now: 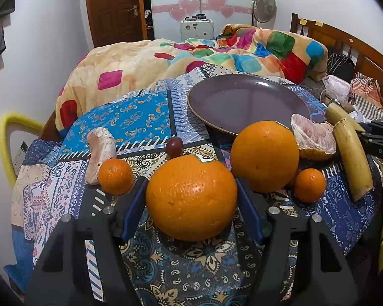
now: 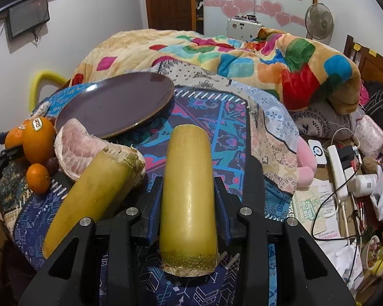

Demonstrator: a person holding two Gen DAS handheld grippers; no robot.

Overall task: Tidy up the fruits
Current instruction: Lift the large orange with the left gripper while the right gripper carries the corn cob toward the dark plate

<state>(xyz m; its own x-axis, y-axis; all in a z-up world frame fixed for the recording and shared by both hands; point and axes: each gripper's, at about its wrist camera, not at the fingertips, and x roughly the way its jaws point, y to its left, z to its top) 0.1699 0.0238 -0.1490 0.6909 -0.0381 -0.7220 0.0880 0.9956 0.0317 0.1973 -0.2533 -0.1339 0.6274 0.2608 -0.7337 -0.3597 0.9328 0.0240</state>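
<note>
In the left wrist view my left gripper (image 1: 191, 191) is shut on a big orange (image 1: 191, 199) low over the patterned cloth. A second big orange (image 1: 264, 155), two small mandarins (image 1: 115, 176) (image 1: 309, 185), a dark grape (image 1: 174, 147), a peeled pomelo piece (image 1: 312, 137) and another pale piece (image 1: 100, 154) lie around it. The purple plate (image 1: 242, 102) stands behind, bare. In the right wrist view my right gripper (image 2: 189, 196) is shut on a yellow sugarcane piece (image 2: 189, 191). A second sugarcane piece (image 2: 92, 199) lies to its left against the pomelo (image 2: 89, 148).
A bed with a colourful quilt (image 1: 217, 51) lies behind the table. To the right are a power strip (image 2: 339, 170), cables, papers and a pink plush (image 2: 306, 160). A yellow chair back (image 1: 5, 137) stands at the left.
</note>
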